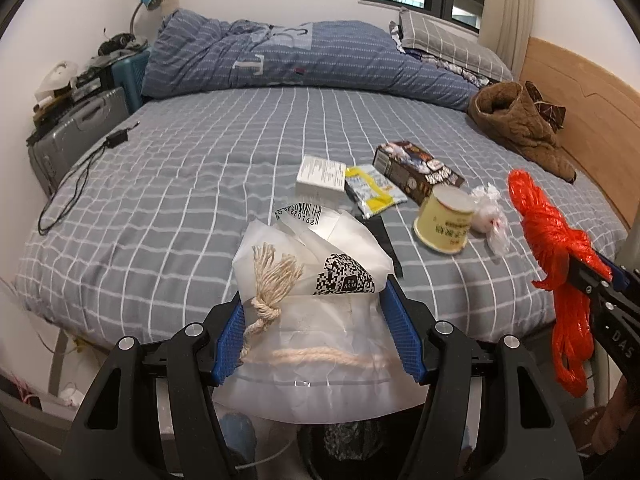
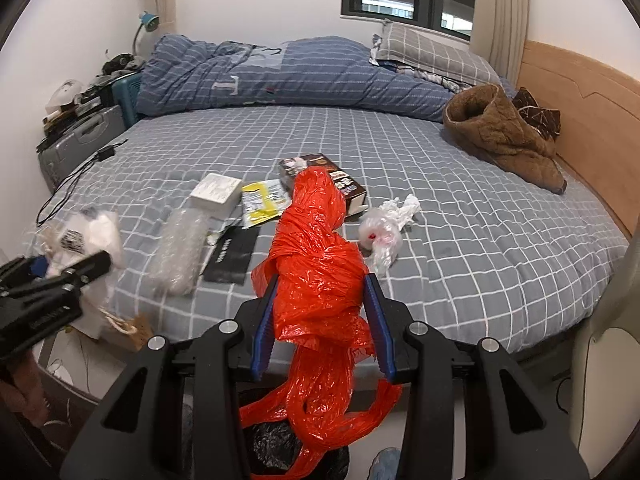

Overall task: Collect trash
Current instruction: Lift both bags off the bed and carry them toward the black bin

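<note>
My left gripper [image 1: 312, 328] is shut on a white translucent bag [image 1: 316, 272] with a rope drawstring, held at the bed's near edge. My right gripper [image 2: 320, 320] is shut on a crumpled red plastic bag [image 2: 316, 256], held just off the bed's near edge; it also shows in the left wrist view [image 1: 552, 236]. On the bed lie a white box [image 1: 321, 174], a yellow wrapper [image 1: 372, 188], a dark carton [image 1: 416, 168], a yellow cup [image 1: 444, 218], a clear crumpled bag [image 2: 386, 226], bubble wrap [image 2: 180, 250] and a black sleeve [image 2: 234, 254].
A bin with a black liner [image 2: 276, 448] stands on the floor below the grippers. A brown jacket [image 2: 500, 136] lies by the wooden headboard [image 2: 580, 92]. A blue duvet [image 1: 304, 56] is at the back. A charger cable [image 1: 76, 184] and suitcases [image 1: 76, 132] are at the left.
</note>
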Action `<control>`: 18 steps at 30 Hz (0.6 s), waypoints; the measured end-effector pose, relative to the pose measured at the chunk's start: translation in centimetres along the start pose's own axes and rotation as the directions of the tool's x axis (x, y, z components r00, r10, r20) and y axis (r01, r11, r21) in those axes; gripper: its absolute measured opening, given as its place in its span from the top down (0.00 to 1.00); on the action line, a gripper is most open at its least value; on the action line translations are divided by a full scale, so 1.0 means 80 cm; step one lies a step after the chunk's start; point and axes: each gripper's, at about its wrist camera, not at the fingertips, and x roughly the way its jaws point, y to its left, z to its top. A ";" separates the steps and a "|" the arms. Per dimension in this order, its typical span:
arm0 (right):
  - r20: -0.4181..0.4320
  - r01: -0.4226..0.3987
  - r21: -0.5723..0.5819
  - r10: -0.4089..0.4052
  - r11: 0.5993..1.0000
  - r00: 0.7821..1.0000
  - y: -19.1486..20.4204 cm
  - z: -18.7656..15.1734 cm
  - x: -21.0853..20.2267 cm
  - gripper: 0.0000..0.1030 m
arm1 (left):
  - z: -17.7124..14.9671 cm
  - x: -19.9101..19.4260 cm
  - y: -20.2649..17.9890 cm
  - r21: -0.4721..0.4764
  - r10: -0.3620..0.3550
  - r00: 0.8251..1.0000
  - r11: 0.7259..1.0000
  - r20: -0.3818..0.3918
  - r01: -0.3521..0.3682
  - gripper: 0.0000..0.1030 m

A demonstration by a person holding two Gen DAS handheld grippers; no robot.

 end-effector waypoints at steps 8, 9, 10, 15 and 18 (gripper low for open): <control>-0.005 -0.023 -0.016 0.023 1.000 1.000 0.020 -0.021 -0.034 0.62 | -0.029 -0.027 -0.002 -0.011 -0.010 1.000 1.000 -0.021 0.009 0.40; -0.011 -0.026 -0.014 0.026 1.000 1.000 0.021 -0.026 -0.038 0.62 | -0.034 -0.031 -0.003 -0.011 -0.009 1.000 1.000 -0.025 0.008 0.40; -0.013 -0.027 -0.013 0.027 1.000 1.000 0.022 -0.028 -0.040 0.62 | -0.037 -0.033 -0.003 -0.012 -0.009 1.000 1.000 -0.029 0.009 0.40; -0.035 -0.038 -0.010 0.037 0.999 0.999 0.027 -0.049 -0.055 0.62 | -0.053 -0.048 -0.004 -0.023 -0.015 0.999 1.000 -0.043 0.014 0.40; -0.043 -0.039 -0.017 0.038 0.999 0.998 0.031 -0.058 -0.064 0.62 | -0.063 -0.055 -0.006 -0.020 -0.017 0.999 1.000 -0.052 0.016 0.40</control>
